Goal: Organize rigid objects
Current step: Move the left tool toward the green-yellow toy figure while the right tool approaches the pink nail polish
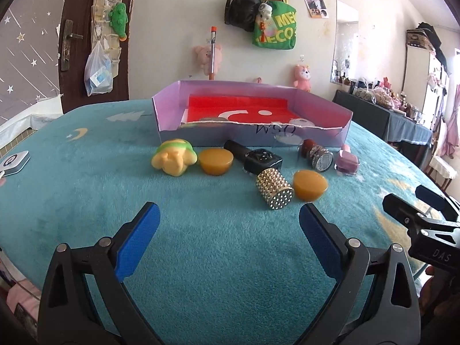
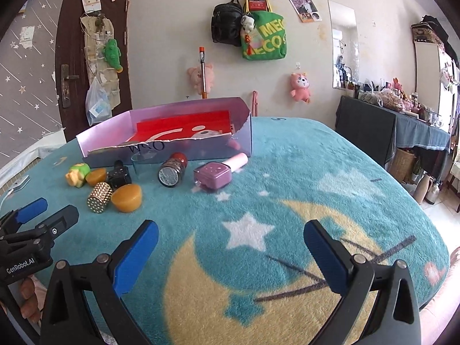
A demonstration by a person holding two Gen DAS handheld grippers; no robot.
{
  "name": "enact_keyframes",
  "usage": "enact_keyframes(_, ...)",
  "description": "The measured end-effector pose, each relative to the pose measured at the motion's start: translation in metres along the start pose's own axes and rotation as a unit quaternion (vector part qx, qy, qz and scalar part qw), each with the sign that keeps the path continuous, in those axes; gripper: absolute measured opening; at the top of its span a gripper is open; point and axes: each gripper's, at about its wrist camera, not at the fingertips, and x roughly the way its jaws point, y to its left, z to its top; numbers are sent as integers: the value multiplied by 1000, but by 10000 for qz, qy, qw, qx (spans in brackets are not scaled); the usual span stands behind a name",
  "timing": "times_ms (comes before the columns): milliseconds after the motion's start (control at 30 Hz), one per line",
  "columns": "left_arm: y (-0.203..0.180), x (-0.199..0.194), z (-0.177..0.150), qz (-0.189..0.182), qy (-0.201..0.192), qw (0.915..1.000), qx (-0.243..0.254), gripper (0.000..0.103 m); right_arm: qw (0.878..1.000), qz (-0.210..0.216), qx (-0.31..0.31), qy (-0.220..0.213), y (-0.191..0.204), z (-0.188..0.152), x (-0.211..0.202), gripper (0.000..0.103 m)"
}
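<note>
Ahead of your left gripper, whose jaws are spread and empty, the studded gold cap lies on the tabletop, just beyond them. Your right gripper also gapes empty; the purple nail-polish bottle lies farther ahead, before the box.

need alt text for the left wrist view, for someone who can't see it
The open left gripper hovers over a teal blanket, its blue fingers empty. Ahead lie a yellow-green toy, two amber pucks, a black bottle, a studded cylinder, a jar and purple nail polish, in front of an open purple box.
</note>
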Motion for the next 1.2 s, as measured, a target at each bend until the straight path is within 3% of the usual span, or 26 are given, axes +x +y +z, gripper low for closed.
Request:
enact_keyframes(500,3,3,-5,-60,-91,9999,-2,99,9999,-67,-3,79,-2,-6,10,103)
enact_keyframes(800,5,7,4,-45,53,10000,-43,99,9999,9,-32,144,2,-2,13,103)
enact_keyframes(1200,5,22,23,-201,583,9981,-20,99,9961,710,-295,426,19,28,14,103)
